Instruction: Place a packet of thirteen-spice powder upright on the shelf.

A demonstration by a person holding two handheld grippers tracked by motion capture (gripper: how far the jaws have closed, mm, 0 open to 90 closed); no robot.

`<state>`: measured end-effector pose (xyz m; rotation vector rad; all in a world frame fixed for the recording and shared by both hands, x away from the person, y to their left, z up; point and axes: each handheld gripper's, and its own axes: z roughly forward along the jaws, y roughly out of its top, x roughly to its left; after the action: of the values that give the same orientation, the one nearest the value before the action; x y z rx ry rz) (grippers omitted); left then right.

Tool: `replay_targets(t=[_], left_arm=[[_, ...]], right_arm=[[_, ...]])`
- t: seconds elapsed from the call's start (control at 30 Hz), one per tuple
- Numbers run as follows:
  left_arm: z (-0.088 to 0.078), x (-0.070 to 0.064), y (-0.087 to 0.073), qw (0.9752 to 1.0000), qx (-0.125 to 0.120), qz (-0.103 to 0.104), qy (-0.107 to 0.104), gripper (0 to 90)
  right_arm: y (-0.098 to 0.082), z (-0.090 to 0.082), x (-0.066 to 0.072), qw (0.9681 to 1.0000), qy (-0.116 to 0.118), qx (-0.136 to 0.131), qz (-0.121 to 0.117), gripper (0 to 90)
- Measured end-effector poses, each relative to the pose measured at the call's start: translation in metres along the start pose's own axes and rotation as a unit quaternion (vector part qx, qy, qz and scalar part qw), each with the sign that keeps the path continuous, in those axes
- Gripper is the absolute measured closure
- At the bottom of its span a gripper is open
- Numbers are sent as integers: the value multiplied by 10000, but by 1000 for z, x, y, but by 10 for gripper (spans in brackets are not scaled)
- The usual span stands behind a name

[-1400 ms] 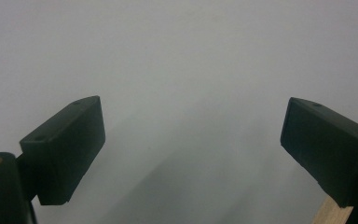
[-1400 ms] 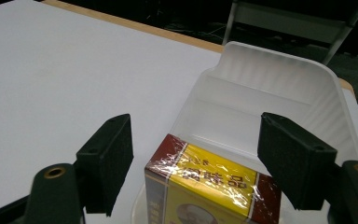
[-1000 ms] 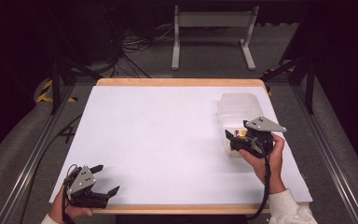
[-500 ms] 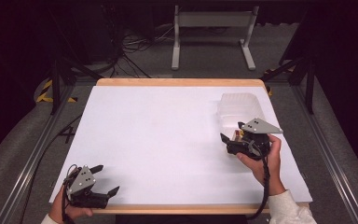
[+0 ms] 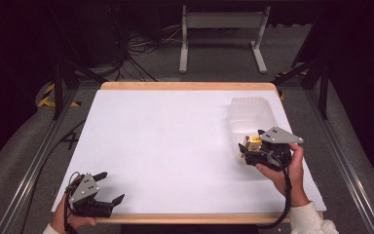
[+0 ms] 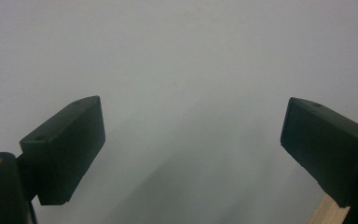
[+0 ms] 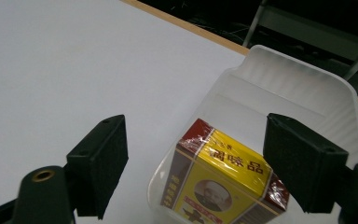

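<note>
A yellow and maroon box (image 7: 223,182) wrapped in clear film lies in the near end of a clear plastic tray (image 7: 307,70). My right gripper (image 7: 198,144) is open, its jaws standing wide on either side of the box without touching it. From above, the right gripper (image 5: 247,151) sits at the tray's (image 5: 248,109) near end, with the box (image 5: 252,141) just showing under it. My left gripper (image 5: 111,186) rests open at the table's front left corner, with nothing between its jaws. The left gripper (image 6: 191,140) looks onto bare white tabletop.
The white tabletop (image 5: 165,141) has a wooden edge (image 5: 190,86). A metal stand (image 5: 221,29) and cables lie on the floor beyond the far edge. Metal rails (image 5: 336,151) run along both sides of the table.
My right gripper has shifted slightly toward the near edge, staying over the box. The left gripper has not moved.
</note>
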<state>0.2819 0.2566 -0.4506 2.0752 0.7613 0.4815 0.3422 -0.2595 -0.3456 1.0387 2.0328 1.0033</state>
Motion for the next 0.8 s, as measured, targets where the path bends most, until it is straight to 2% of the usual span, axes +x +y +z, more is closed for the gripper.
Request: replay_targets(t=[0.8], left_arm=[[-1, 1, 0, 10000, -31, -14, -16, 71]], right_arm=[[-36, -30, -10, 9989, 4, 230, -407, 135]])
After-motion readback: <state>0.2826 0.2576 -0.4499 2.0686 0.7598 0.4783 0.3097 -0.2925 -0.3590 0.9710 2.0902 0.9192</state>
